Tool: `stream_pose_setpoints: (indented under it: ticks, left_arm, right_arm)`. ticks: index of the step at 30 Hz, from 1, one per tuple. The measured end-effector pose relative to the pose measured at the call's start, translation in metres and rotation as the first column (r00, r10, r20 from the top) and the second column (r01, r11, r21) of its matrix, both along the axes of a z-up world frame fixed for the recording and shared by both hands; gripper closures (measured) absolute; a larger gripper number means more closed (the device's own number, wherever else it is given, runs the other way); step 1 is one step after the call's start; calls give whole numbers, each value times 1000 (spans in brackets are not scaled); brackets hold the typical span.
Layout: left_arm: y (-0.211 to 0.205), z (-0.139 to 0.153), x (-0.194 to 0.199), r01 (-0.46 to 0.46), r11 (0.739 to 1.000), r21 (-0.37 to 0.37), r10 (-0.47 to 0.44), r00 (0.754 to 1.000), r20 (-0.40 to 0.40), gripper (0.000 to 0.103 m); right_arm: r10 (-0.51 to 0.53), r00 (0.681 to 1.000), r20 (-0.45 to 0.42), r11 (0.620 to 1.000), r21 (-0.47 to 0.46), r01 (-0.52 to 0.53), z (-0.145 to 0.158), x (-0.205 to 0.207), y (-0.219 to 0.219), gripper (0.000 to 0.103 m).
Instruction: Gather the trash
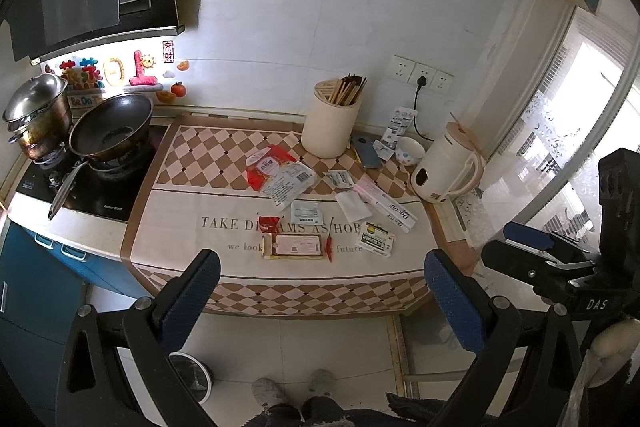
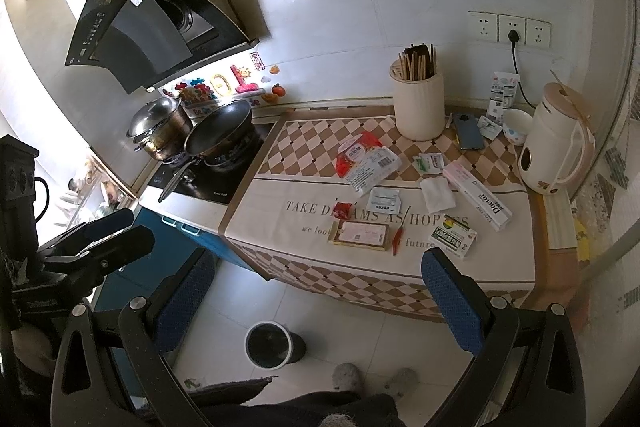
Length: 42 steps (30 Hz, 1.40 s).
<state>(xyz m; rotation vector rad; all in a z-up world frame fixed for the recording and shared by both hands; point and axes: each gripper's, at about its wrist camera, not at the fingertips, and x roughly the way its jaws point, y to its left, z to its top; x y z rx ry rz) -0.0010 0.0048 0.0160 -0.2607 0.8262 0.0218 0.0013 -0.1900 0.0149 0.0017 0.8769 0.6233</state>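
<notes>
Trash lies scattered on the cloth-covered counter (image 1: 180, 227): a red and white plastic bag (image 1: 280, 173), a small white packet (image 1: 306, 213), a flat yellow-edged box (image 1: 296, 246), a red chilli (image 1: 329, 247), a green and white medicine box (image 1: 376, 239), a long Doctor box (image 1: 386, 203) and a white tissue (image 1: 353, 206). The same items show in the right wrist view, with the bag (image 2: 366, 163) and the flat box (image 2: 362, 235). A round bin (image 2: 268, 345) stands on the floor below the counter. My left gripper (image 1: 324, 299) is open and empty, short of the counter's front edge. My right gripper (image 2: 316, 301) is open and empty above the floor.
A wok (image 1: 110, 129) and a lidded pot (image 1: 38, 117) sit on the hob at the left. A chopstick holder (image 1: 331, 125), a phone (image 1: 366, 151), a small bowl (image 1: 410, 150) and a white kettle (image 1: 446, 165) stand at the back right. My slippers (image 1: 294, 385) are on the tiled floor.
</notes>
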Motion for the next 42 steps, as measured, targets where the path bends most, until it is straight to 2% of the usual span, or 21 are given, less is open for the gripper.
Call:
stream_pose_setpoints:
  ticks: [12,20,34,36,38,41,42]
  left_arm:
    - [0,-2,0,20,1000,-17,-20,1000,2,0]
    - [3,-2,-1,45,997,-59,-44,999,17,0]
    - [4,0,2,58,997,-59,-57,998,18,0]
    - [7,-2,5,30,999,-22,-29,999,18,0]
    - [11,-7,12,-35,998,61,33,999,23,0]
    - [23,-23,30,-140,975,174,138,990,27,0]
    - [29,-32,35,-162,969,189,161,987,17,0]
  right_arm:
    - [-18,1000,-2,1000,3,18,4,-2,-8,0]
    - [-28,1000,-1,1000,5,28,5,-3,-11,0]
    - [-42,999,0,999,9,42,7,-4,-12,0]
    - [-48,999,-2,999,12,48,8,-4,-11,0]
    - [-65,998,-1,998,12,65,8,-3,-8,0]
    - [-128,992,21,992,6,128,7,2,-6,0]
    - [-156,987,32,988,0,157,5,5,-6,0]
